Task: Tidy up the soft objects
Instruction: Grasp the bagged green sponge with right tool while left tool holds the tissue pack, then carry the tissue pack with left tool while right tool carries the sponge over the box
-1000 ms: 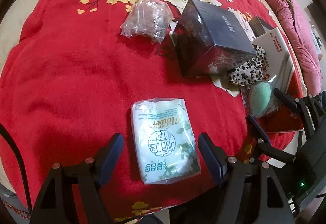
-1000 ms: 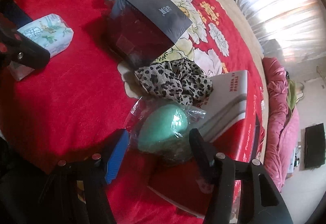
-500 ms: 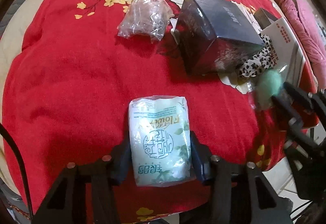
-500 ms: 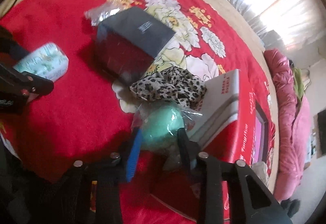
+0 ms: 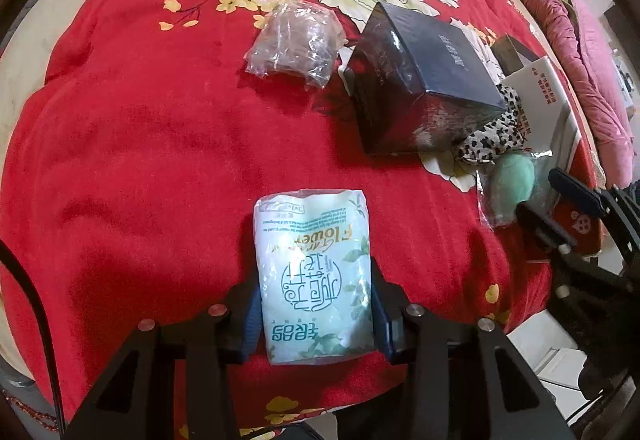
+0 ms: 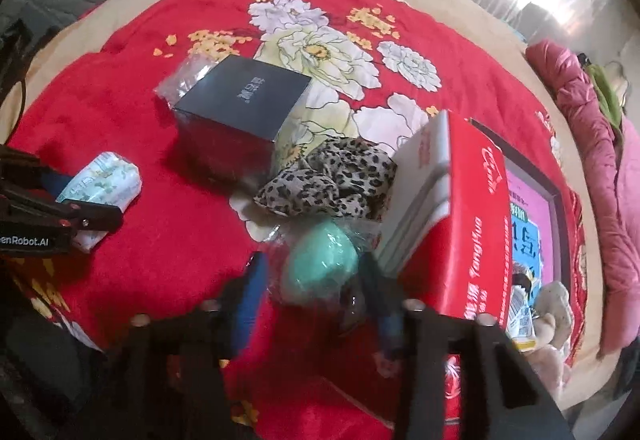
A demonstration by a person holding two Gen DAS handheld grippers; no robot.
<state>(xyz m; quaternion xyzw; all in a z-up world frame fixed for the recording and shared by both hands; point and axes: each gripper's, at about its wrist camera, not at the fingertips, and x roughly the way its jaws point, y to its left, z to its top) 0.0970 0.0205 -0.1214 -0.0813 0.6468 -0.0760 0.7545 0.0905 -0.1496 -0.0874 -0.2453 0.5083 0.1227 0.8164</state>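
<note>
Here the left gripper (image 5: 316,314) is clamped on the tissue pack (image 5: 314,272), low on the red flowered blanket (image 5: 140,160). The right gripper (image 6: 310,288), jaws just reopened, straddles the bagged green sponge (image 6: 322,266); contact unclear. Beyond lie a leopard-print cloth (image 6: 332,178), a black box (image 6: 240,108), a crumpled clear bag (image 5: 296,40) with unclear contents, then pink bedding (image 6: 592,144).

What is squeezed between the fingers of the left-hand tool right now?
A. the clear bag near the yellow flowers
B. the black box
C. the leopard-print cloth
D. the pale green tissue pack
D: the left gripper has both pads pressed against the sides of the tissue pack.
</note>
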